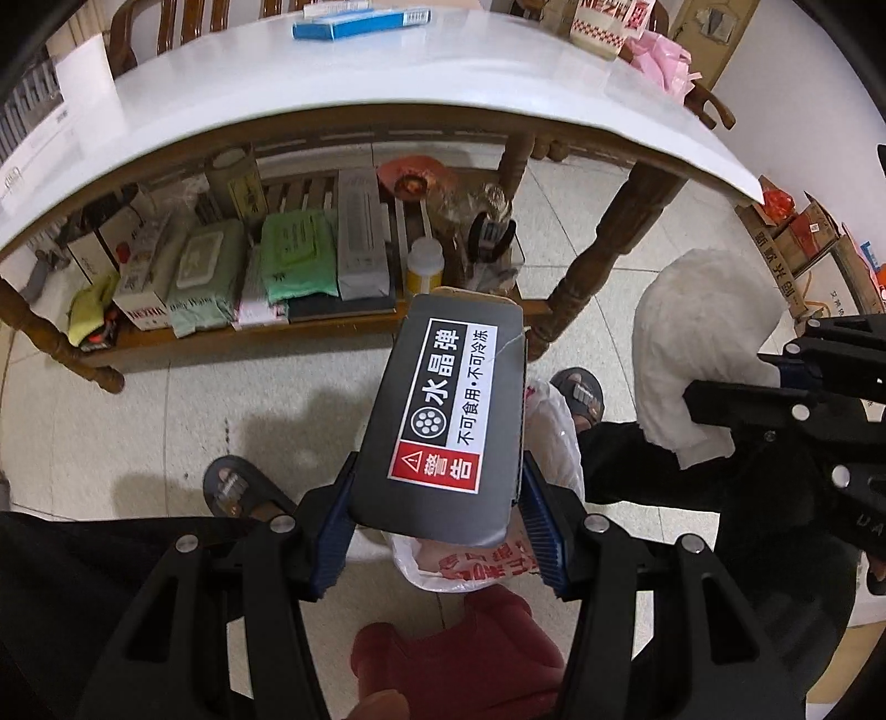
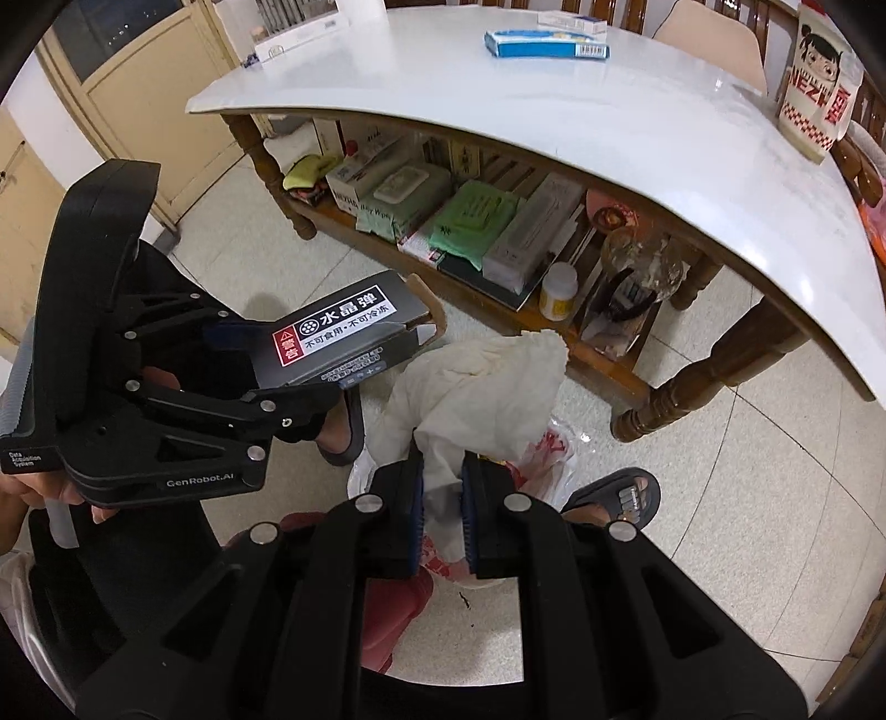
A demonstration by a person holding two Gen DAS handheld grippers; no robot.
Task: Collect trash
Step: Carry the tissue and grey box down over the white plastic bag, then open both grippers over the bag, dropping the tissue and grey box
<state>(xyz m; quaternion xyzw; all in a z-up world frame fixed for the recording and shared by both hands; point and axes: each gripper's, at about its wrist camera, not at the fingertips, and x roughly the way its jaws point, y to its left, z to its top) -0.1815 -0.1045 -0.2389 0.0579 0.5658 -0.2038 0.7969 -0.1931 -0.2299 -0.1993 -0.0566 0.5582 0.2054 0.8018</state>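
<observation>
Holding trash over the plastic bag (image 1: 548, 437) | my left tool (image 1: 437, 531) pinching grey box (image 1: 448, 415) | my right tool (image 2: 441, 515) pinching crumpled tissue (image 2: 487, 382) | both above bag, undropped | blue carton (image 2: 545, 43) left on bench (image 2: 554, 111)

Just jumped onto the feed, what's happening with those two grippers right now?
A person is collecting trash with a gripper in each hand. The left gripper is shut on a dark grey cardboard box with a red-and-white warning label. The right gripper is shut on a crumpled white paper tissue. Both hang above a white plastic bag with red print on the tiled floor, in front of the white-topped wooden table. Nothing has been dropped yet.
</observation>
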